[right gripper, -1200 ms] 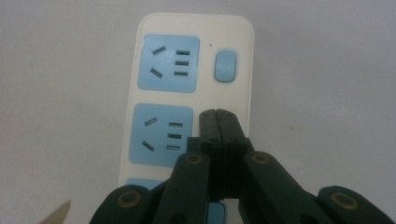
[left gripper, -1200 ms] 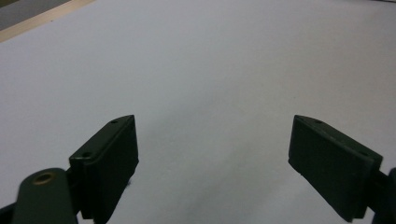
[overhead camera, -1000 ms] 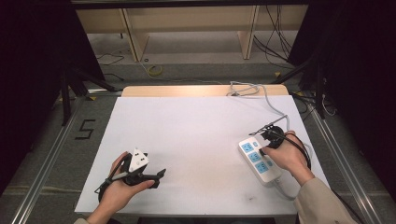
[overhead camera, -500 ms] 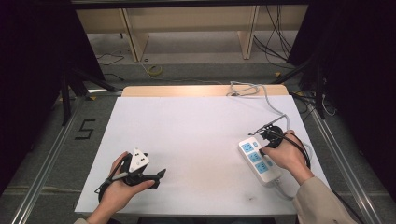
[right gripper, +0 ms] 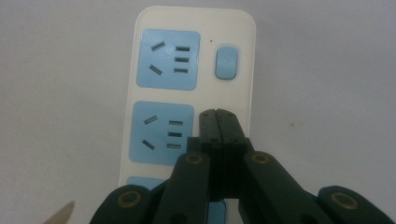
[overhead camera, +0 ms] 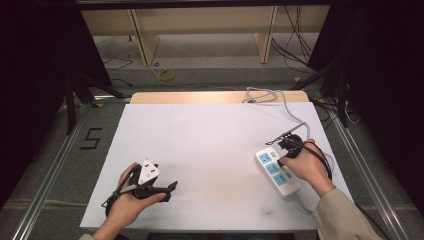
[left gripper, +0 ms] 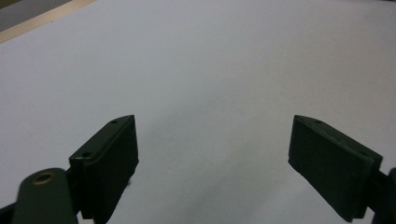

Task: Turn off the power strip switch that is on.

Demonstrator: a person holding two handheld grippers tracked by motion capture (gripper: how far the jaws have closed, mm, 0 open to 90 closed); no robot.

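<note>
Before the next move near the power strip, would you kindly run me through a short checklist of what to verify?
1. Right tongs shut with nothing between them: ok.
2. Right tongs over the power strip, tips beside the middle socket: ok.
3. Tips touching the strip or just above it: cannot tell.
4. Blue switch unobstructed, ahead of the tips: ok.
5. Left tongs open, bare white table between them: ok.
6. Strip's cable lying away from both hands: ok.

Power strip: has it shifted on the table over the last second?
No. The power strip keeps the same spot near the table's right edge, under the right tongs.
</note>
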